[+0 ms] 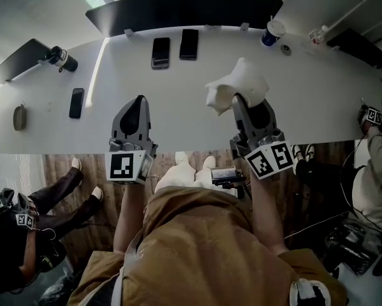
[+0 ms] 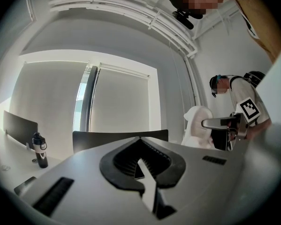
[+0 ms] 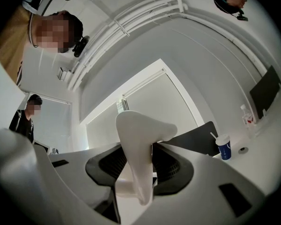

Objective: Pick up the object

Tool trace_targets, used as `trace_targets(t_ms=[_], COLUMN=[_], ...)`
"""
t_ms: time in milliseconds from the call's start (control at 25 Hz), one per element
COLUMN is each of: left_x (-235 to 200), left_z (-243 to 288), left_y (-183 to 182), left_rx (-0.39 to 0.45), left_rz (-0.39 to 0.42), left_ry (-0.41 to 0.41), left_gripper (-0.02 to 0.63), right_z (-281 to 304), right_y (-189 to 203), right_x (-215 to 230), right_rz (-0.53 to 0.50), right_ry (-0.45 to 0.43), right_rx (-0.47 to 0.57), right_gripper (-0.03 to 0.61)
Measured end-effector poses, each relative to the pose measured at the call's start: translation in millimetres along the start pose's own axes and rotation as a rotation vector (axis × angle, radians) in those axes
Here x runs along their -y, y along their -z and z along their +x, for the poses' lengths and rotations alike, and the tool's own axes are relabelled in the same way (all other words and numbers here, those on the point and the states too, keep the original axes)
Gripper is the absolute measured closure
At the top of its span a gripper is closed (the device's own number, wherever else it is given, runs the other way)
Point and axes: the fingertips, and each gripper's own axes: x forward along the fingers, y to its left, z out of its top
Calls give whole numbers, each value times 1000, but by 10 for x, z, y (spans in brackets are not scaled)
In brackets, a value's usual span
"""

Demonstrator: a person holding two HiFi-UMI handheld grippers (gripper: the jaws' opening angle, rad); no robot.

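A white, lumpy moulded object (image 1: pixel 240 83) is held up over the white table (image 1: pixel 318 101), and my right gripper (image 1: pixel 240 102) is shut on its lower part. In the right gripper view the object (image 3: pixel 139 139) stands upright between the dark pads, its rounded top leaning right. My left gripper (image 1: pixel 138 102) hovers level over the table's near edge, to the left, with its jaws together and nothing in them. The left gripper view shows its jaws (image 2: pixel 141 149) closed, with the white object (image 2: pixel 198 124) off to the right.
Two dark phones (image 1: pixel 161 51) (image 1: pixel 189 43) lie at the table's far side and a third (image 1: pixel 76 102) at the left. A blue-and-white cup (image 1: pixel 273 32) stands far right, a dark bottle (image 1: pixel 62 58) far left. Other people sit at both ends of the table.
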Motion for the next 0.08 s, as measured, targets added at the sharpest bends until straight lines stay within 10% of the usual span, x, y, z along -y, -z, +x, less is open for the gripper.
trace_targets(t_ms=[80], left_x=[-5], left_z=[15], left_y=[-25], left_rx=[5], left_rz=[1], left_ry=[-3], left_gripper=[607], right_z=[22], right_y=[-22], right_x=[10], right_rz=[-5], right_ry=[-4], right_rx=[3], right_gripper=[403])
